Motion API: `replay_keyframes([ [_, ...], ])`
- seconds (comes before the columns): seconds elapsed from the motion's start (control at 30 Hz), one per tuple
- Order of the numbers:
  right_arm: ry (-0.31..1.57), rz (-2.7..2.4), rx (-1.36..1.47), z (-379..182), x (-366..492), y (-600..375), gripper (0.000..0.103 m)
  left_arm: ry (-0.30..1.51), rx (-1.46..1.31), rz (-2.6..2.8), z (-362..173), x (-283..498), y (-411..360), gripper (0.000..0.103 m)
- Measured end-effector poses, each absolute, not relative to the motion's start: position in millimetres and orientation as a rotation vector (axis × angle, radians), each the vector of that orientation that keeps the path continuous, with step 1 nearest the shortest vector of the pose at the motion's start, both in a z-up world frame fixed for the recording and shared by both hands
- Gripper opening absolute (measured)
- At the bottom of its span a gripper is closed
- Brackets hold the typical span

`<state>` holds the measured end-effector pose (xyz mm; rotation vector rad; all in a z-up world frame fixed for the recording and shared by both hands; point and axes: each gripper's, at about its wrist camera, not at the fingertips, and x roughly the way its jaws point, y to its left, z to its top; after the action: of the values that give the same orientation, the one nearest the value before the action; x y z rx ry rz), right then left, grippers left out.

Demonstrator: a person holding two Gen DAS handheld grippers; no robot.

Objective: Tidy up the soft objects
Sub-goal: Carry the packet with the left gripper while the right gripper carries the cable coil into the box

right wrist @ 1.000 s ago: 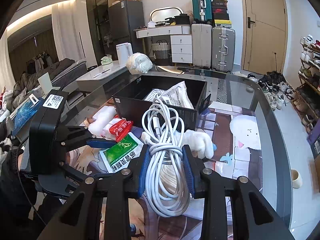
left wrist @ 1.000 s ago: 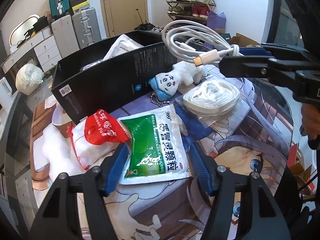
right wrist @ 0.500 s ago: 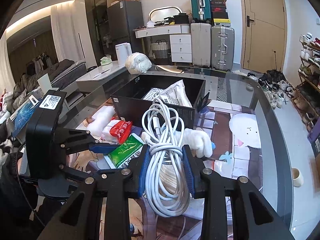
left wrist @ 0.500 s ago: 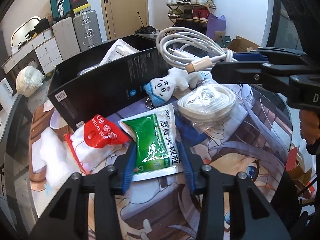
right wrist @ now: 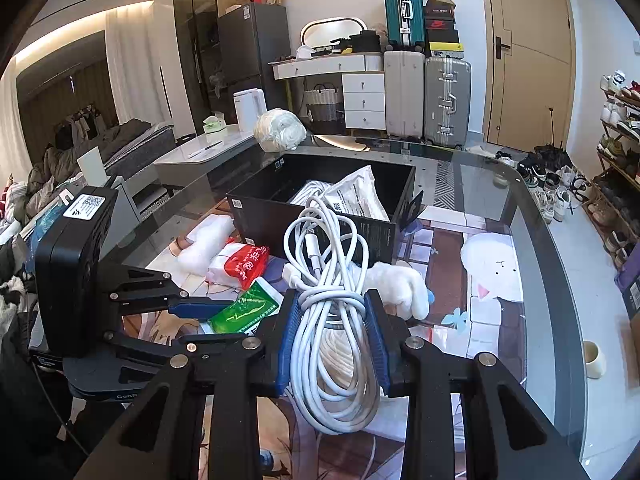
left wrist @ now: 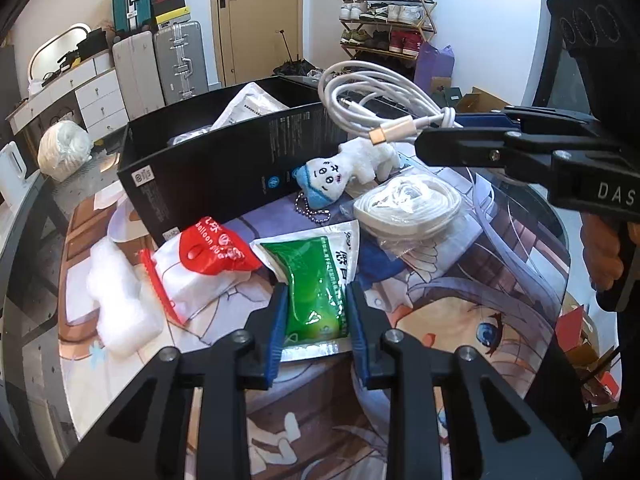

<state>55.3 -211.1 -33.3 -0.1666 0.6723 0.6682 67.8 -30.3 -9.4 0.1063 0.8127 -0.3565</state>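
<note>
My left gripper point(left wrist: 316, 300) is shut on the near end of a green and white sachet point(left wrist: 316, 276) lying on the printed mat; the sachet also shows in the right wrist view point(right wrist: 244, 308). My right gripper point(right wrist: 330, 304) is shut on a coiled white charging cable point(right wrist: 328, 264) and holds it in the air just in front of the black box point(right wrist: 320, 220). In the left wrist view the cable point(left wrist: 380, 100) hangs over the box's near right corner point(left wrist: 224, 176). The box holds a white pouch point(right wrist: 356, 200).
On the mat lie a white plush keychain point(left wrist: 344, 168), a bagged coil of white cord point(left wrist: 408, 204), a red and white packet point(left wrist: 208, 256) and white foam wrap point(left wrist: 116, 300). The glass table edge point(right wrist: 560, 280) curves at the right.
My left gripper has closed onto the green sachet, which has crumpled and narrowed between the fingers. My right gripper, holding the cable, has moved slightly closer to the box.
</note>
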Motion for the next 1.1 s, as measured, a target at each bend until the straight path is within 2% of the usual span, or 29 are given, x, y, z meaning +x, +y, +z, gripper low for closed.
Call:
replay_keyframes([
  [0.63,0.615,0.667,-0.138,-13,54,-211,0.032,0.672,0.006,-0.282,41,59,7,0.026],
  [1.1,0.610,0.667,-0.173,12,81,-199,0.032,0.600,-0.039,-0.236,77,95,28,0.026],
])
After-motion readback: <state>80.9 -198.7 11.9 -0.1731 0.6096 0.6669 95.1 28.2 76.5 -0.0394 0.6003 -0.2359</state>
